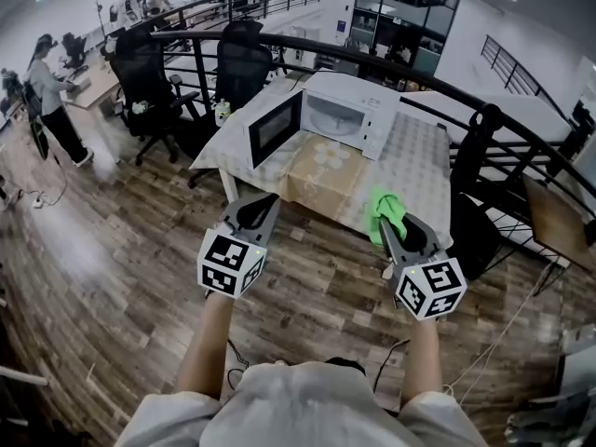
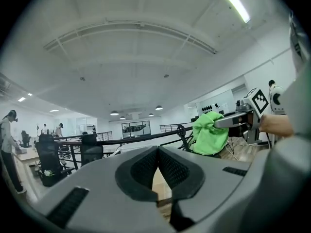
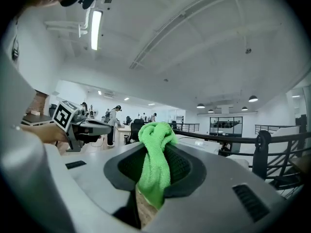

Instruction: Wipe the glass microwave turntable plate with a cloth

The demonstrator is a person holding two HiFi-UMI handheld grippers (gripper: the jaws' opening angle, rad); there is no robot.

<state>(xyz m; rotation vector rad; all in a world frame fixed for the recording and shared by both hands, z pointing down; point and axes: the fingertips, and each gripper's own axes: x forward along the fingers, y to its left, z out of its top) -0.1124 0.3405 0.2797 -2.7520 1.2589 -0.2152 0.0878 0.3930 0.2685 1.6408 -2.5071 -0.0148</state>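
The right gripper (image 3: 155,152) pinched the green cloth (image 3: 155,171); the left gripper (image 2: 158,157) was pressed together, empty. Wiping was not started. The turntable plate, indistinct, presumably sat inside the open microwave (image 1: 358,110), well apart.

A black office chair (image 1: 240,63) stands by the table (image 1: 414,161).

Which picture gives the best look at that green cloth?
The right gripper view: the green cloth fills the middle, pinched between the right gripper's jaws. The head view shows it small at that gripper's tip; the left gripper view shows it bunched, from the side.
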